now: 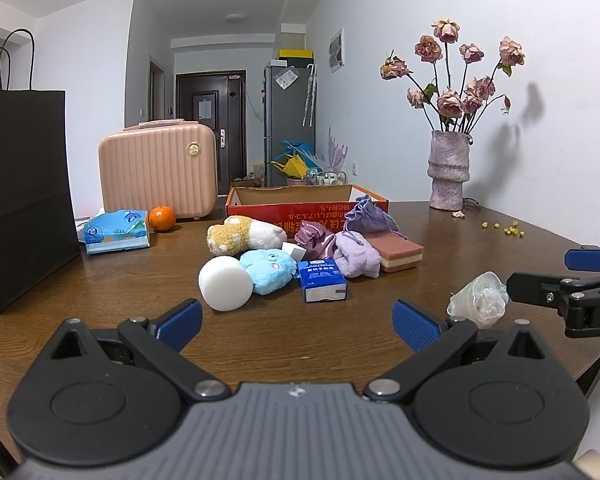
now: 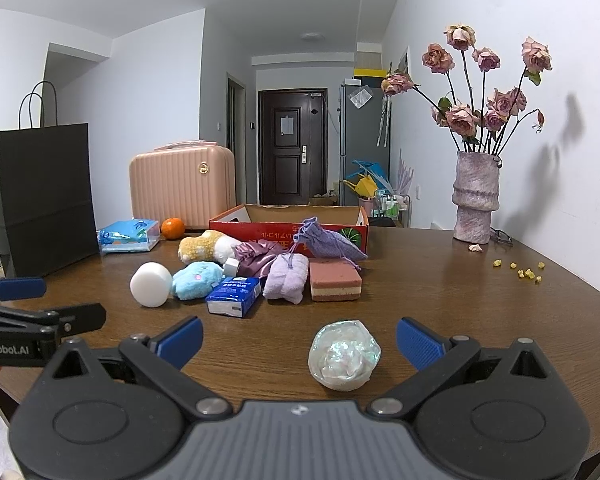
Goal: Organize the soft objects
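Observation:
A pile of soft things lies mid-table: a white foam cylinder, a blue plush, a cream plush, a blue tissue pack, a lilac towel, a purple satin pouch, a lavender drawstring bag and a pink sponge. Behind them stands an open red cardboard box. A crumpled iridescent ball lies nearest, between the fingers of my open right gripper. My left gripper is open over bare wood, short of the pile.
A black paper bag stands at the left, with a pink case, a tissue packet and an orange behind. A vase of dried roses stands at the back right, with yellow crumbs nearby.

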`<state>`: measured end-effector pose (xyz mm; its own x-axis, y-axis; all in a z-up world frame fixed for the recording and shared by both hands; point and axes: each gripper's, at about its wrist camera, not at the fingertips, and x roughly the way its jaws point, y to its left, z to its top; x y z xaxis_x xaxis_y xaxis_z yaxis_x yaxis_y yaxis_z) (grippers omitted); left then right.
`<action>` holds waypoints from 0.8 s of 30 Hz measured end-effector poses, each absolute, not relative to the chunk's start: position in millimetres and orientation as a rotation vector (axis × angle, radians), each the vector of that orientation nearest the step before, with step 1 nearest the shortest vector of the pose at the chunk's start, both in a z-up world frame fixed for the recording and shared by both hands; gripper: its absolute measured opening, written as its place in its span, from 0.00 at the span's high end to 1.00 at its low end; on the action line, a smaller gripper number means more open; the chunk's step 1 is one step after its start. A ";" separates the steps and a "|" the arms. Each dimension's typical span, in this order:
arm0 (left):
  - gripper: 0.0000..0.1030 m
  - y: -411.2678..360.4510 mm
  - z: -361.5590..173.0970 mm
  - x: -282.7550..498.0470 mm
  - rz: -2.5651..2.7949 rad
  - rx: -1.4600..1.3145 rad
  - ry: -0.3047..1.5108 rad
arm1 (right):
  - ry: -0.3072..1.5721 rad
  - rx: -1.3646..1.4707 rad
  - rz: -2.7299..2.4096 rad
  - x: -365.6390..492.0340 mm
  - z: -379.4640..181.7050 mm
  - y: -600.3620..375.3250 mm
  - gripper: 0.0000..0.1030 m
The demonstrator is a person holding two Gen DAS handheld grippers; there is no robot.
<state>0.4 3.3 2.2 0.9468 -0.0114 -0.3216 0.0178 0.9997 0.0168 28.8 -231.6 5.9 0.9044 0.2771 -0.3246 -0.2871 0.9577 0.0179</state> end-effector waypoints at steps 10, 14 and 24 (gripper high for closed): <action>0.00 5.6 4.7 -0.7 -0.014 0.016 0.322 | 0.331 -0.031 0.291 29.0 6.2 -232.0 0.00; 0.00 6.0 5.2 -0.8 -0.014 0.017 0.322 | 0.330 -0.031 0.291 29.0 6.3 -232.3 0.00; 0.00 5.6 4.6 -1.1 -0.015 0.017 0.322 | 0.331 -0.032 0.291 29.8 5.7 -232.0 0.00</action>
